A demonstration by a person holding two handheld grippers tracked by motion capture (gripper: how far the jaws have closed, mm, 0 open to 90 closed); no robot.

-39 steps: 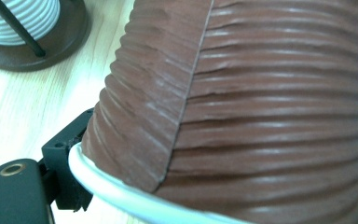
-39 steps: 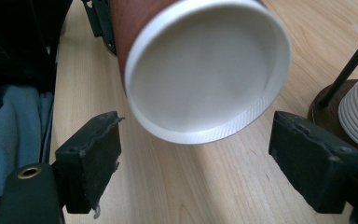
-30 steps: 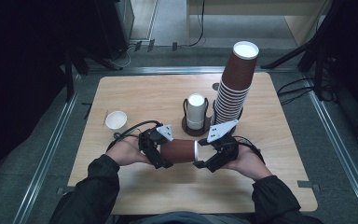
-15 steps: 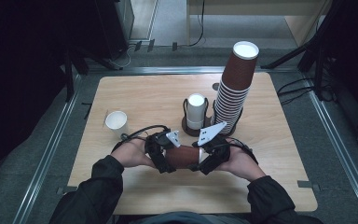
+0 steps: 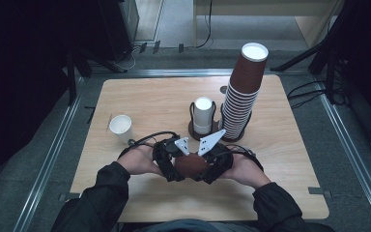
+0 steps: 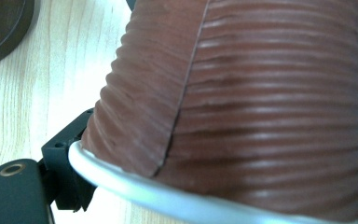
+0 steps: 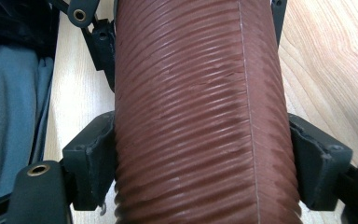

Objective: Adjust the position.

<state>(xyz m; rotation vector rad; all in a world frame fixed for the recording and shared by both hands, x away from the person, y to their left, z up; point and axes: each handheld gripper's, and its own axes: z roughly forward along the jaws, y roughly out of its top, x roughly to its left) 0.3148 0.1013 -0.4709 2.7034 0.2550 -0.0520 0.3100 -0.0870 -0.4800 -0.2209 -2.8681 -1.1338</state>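
Both grippers met over the near middle of the table (image 5: 140,96), with one ribbed brown cup (image 5: 192,165) lying on its side between them. The right gripper (image 7: 200,154) had its jaws against opposite sides of the cup's wall, closed on it; those jaws had just been closing a little with the cup between them. The left gripper (image 5: 170,162) sat at the cup's rim end; one black jaw showed beside the rolled rim in the left gripper view, but I could not tell whether it clamped or only touched. The step in hand looked like a handover or a pulling apart of nested cups. To do it well: press the paper wall only lightly so that it does not crush, pull straight along the cup's axis, keep it low over the table. Count: one brown cup held, one tall stack of brown cups (image 5: 241,92) far right, one white cup stack in a holder (image 5: 203,116) beside it, one loose white cup (image 5: 121,126) at the left.
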